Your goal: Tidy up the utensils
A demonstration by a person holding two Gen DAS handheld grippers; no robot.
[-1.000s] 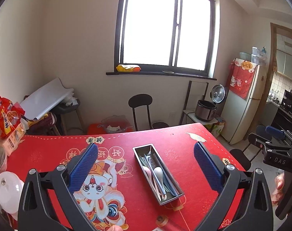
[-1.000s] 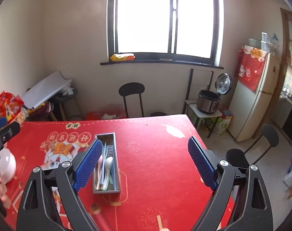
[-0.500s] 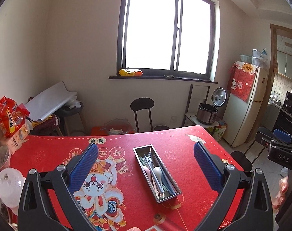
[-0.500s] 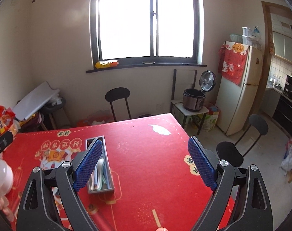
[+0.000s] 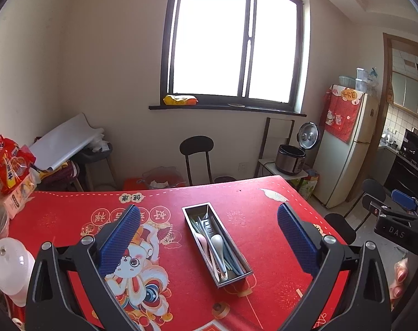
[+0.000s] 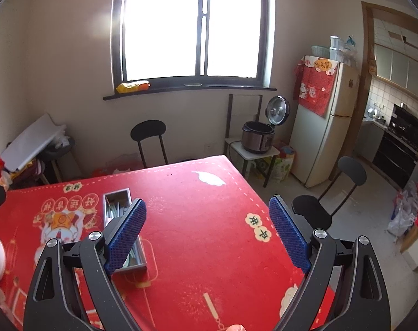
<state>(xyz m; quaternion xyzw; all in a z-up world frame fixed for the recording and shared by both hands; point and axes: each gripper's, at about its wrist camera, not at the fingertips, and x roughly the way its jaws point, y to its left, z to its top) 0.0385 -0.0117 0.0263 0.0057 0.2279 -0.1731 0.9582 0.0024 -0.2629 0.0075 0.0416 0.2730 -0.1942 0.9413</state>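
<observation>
A: Where's the cutlery?
B: All in the metal tray (image 5: pixel 238 271), mid-table on the red tablecloth (image 5: pixel 253 220). White spoon (image 5: pixel 217 244), pink spoon (image 5: pixel 203 242), a grey slotted piece, plus pale green sticks, prob. chopsticks, hard to tell at this res. They lie lengthwise, overlapping.

A: Grippers?
B: Left gripper (image 5: pixel 209 244) is spread wide, nothing between the pads, hanging above the table w/ the tray framed between its fingers. Right gripper (image 6: pixel 207 233) is likewise wide apart and empty, over bare cloth, tray just off its left finger. In the right wrist view that finger hides the tray's middle.

A: Anything loose on the table?
B: None that I can see. White lid (image 5: pixel 9 264) and snack packets (image 5: pixel 7 162) sit at the left edge, well apart from the tray.

A: Risks?
B: Tray looks light and the cloth smooth, so a finger catching the rim could skid or tip it. Spoons are stacked; grabbing one may drag its neighbour out. Also both tools are close to each other, so they could clash if they go in together.
</observation>
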